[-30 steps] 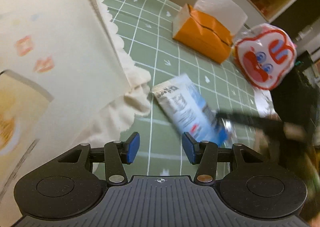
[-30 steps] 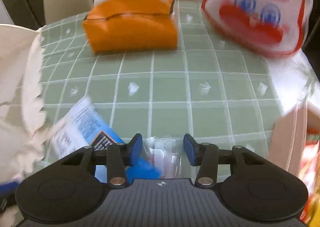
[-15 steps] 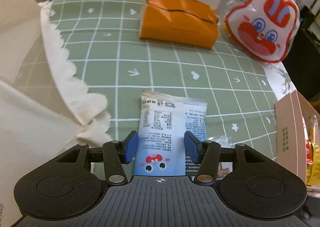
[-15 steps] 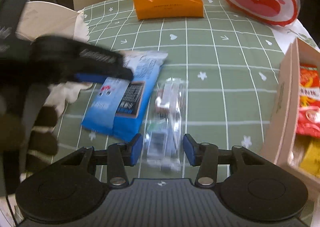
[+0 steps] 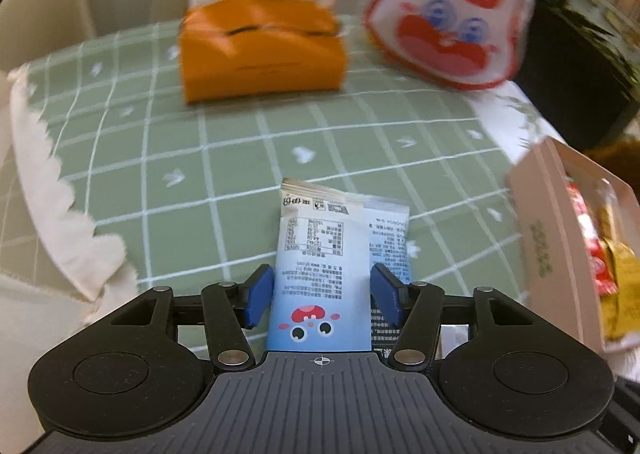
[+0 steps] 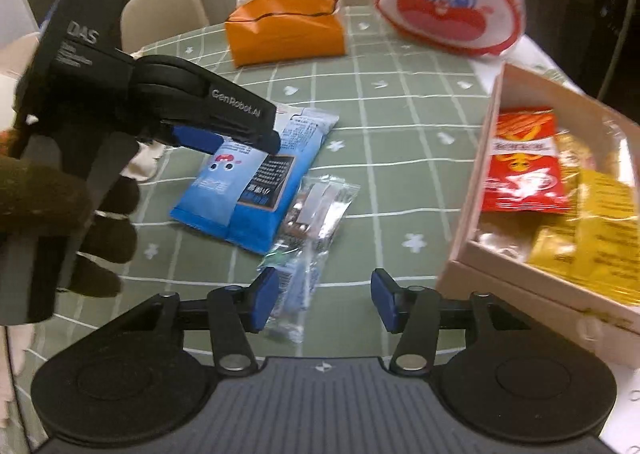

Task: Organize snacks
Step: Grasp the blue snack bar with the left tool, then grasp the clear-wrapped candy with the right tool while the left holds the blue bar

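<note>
Blue-white foil snack pouch, frame centre: light, soft, crinkly; take at edge. Left gripper fingers apart, straddling pouch; right gripper parted, empty.

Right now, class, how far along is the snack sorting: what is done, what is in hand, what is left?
Done: a red packet and yellow packets already lie in the box. In hand: the left gripper is open around the blue snack bag, not yet closed on it. Left: that bag and the clear packet, which lies on the table beside the open right gripper.
</note>
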Motion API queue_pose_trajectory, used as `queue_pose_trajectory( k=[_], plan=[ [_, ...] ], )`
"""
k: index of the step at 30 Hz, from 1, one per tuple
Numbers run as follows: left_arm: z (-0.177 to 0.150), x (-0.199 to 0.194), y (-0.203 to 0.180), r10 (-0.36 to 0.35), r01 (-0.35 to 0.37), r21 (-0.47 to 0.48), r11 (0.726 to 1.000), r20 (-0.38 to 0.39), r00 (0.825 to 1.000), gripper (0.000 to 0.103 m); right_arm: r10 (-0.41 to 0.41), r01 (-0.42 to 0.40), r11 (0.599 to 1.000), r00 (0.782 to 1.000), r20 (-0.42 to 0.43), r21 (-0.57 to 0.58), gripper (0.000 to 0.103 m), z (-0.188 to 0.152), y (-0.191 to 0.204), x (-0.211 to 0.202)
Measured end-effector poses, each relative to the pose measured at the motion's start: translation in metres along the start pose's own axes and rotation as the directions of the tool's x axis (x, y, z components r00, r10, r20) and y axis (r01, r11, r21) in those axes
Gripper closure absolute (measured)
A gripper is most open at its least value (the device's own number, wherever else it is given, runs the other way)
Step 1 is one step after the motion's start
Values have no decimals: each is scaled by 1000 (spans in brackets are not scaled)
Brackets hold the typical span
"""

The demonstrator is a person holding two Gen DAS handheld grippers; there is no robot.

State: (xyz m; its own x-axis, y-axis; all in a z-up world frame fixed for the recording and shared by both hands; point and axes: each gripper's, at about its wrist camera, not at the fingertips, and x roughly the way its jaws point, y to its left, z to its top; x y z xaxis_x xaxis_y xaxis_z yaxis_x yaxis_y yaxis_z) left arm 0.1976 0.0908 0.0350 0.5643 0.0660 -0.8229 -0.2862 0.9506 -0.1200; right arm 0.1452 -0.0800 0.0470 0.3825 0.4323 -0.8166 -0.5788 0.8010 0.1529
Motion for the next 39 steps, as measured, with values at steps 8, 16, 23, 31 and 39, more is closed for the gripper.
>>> queue_pose_trajectory(
  k=[8, 16, 23, 31, 39],
  plan=[
    [-17, -5, -19, 80, -82, 256, 963, 19, 997, 40, 13, -24, 986, 998, 67, 164, 44, 5, -13, -5],
    [-26, -21, 23, 28, -25, 156, 987, -17, 999, 40, -73, 69, 993, 997, 38, 92, 67, 22, 7, 38],
    [-24, -29, 20, -13, 9, 159, 987, 22, 1000, 43, -66, 65, 996, 998, 11, 69, 68, -22, 4, 4],
    [-28, -13, -18, 5, 4, 321, 947, -26, 1000, 36, -129, 121, 982, 991, 42, 145, 60, -72, -24, -33],
    [-33, -5, -34, -4, 26, 350, 936, -63, 998, 7, -180, 174, 982, 981, 76, 79, 34, -82, -16, -30]
  ],
)
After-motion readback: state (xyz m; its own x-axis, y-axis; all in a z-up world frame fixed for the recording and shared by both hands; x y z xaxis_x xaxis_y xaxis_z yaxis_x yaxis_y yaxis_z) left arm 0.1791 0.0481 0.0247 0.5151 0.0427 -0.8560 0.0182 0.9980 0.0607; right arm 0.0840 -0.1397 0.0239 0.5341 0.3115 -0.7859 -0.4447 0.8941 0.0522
